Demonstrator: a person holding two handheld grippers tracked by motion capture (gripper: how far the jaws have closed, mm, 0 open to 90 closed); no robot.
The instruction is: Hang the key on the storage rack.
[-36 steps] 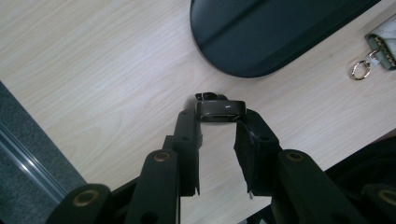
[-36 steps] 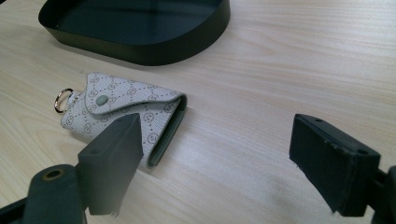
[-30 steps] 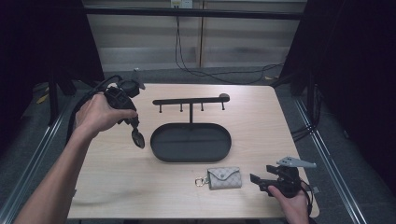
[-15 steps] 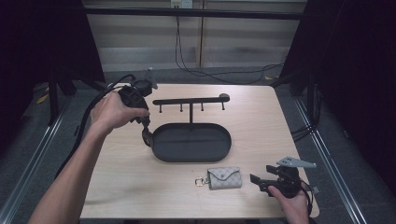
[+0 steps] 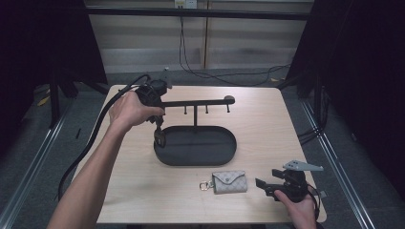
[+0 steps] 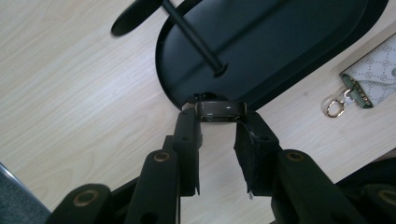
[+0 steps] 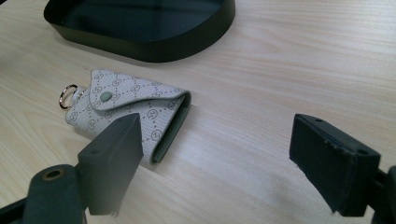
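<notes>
Left hand-held gripper (image 6: pixel 219 123) clamps a dark oval ring-like band (image 6: pixel 220 111), poised over the left rim of the black oval metal tray (image 5: pixel 229 157); not yet released. Right hand-held gripper (image 7: pixel 215 154) stands open, empty, near the grey patterned key pouch (image 7: pixel 135 112) on the bench (image 5: pixel 143 191), untouched.

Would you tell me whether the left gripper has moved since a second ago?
Yes. The left gripper, shut on a dark ring, went rightward to the left end of the black tray.

Light wood table (image 5: pixel 119 186): black oval tray (image 5: pixel 196 145) mid-table, patterned key pouch (image 5: pixel 229 182) near front edge.
</notes>
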